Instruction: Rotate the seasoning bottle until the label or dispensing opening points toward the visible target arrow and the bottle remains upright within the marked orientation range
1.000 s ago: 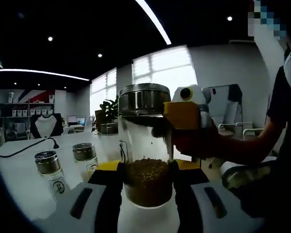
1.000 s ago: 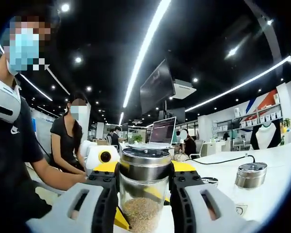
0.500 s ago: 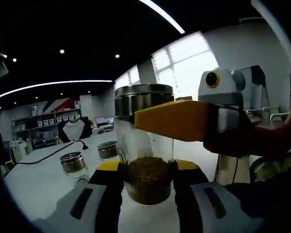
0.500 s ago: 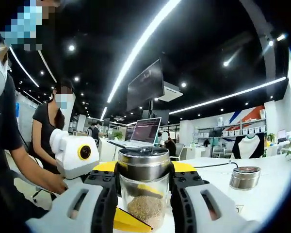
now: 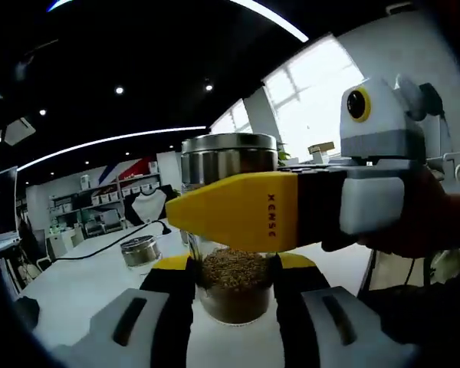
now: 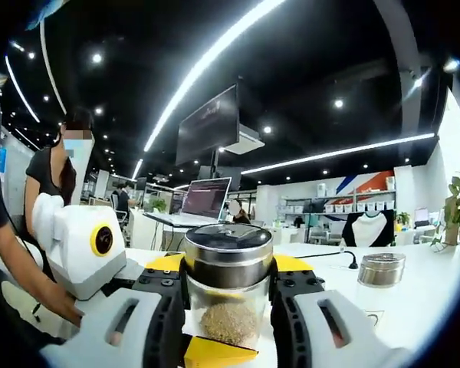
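Both grippers grip one seasoning bottle (image 5: pixel 234 230) | left gripper (image 5: pixel 231 307) fingers closed on its base | right gripper (image 6: pixel 228 307) fingers closed under cap | risk: opposing twists tip bottle on worktop (image 5: pixel 77 268)

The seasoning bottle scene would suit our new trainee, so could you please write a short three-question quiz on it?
1. True or false: the seasoning bottle stands upright on the white table.
2. Which part of the bottle sits between the jaws of the right gripper? A. its metal lid B. its base C. nothing
3. Fill in: beyond the held bottle, a second jar with a ____ lid stands on the table.

Key
1. True.
2. A. The left gripper holds the glass lower down, at the level of the seasoning.
3. Metal.
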Tool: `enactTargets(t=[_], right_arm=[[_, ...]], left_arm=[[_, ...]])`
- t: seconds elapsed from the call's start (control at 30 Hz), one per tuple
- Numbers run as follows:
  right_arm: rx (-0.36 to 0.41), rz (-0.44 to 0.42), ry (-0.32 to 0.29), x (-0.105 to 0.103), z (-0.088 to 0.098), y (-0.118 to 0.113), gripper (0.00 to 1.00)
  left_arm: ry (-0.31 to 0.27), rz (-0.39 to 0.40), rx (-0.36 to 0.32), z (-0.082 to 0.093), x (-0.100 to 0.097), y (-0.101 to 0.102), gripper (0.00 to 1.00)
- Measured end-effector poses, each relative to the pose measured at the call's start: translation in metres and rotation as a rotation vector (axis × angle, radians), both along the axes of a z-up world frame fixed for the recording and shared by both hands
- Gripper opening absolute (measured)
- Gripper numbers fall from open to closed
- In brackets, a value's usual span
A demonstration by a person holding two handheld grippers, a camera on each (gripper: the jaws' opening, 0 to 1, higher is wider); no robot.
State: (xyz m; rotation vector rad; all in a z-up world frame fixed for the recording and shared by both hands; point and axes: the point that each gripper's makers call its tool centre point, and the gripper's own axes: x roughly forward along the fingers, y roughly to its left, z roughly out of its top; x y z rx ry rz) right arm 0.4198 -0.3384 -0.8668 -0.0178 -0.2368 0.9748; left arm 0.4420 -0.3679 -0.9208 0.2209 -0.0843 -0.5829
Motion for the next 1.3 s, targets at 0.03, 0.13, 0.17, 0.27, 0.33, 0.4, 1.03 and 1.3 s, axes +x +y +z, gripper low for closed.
enactTargets(t=[0.03,0.13,0.17,0.27,0.33,0.4,1.03,1.3], right_arm=[[-0.012,-0.005,0.005,0.001,-0.001,-0.001,0.4],[0.024,0.022,0.056,0.005,0.0,-0.007,0.4],[0.027,0.029,0.061,0.005,0.0,-0.009,0.4],[-0.009,0.051,0.049,0.004,-0.002,-0.009,0.39],[-0.035,0.072,0.03,0.001,-0.003,-0.007,0.39],[-0.044,0.093,0.023,-0.002,-0.001,-0.007,0.39],[0.103,0.461,0.116,-0.023,0.012,-0.02,0.39],[0.184,0.591,0.159,-0.038,0.021,-0.027,0.39]], left_arm=[[0.002,-0.011,0.003,-0.001,0.0,-0.001,0.42],[0.003,-0.065,-0.012,0.001,-0.001,-0.004,0.42],[0.02,-0.1,-0.033,0.001,-0.002,-0.007,0.42],[0.081,-0.195,-0.077,-0.002,-0.005,-0.011,0.42],[0.077,-0.203,-0.065,-0.001,-0.004,-0.01,0.42],[0.071,-0.228,-0.067,0.0,-0.007,-0.011,0.42],[0.142,-0.539,-0.178,0.011,-0.04,-0.027,0.42],[0.185,-0.672,-0.253,0.018,-0.056,-0.034,0.43]])
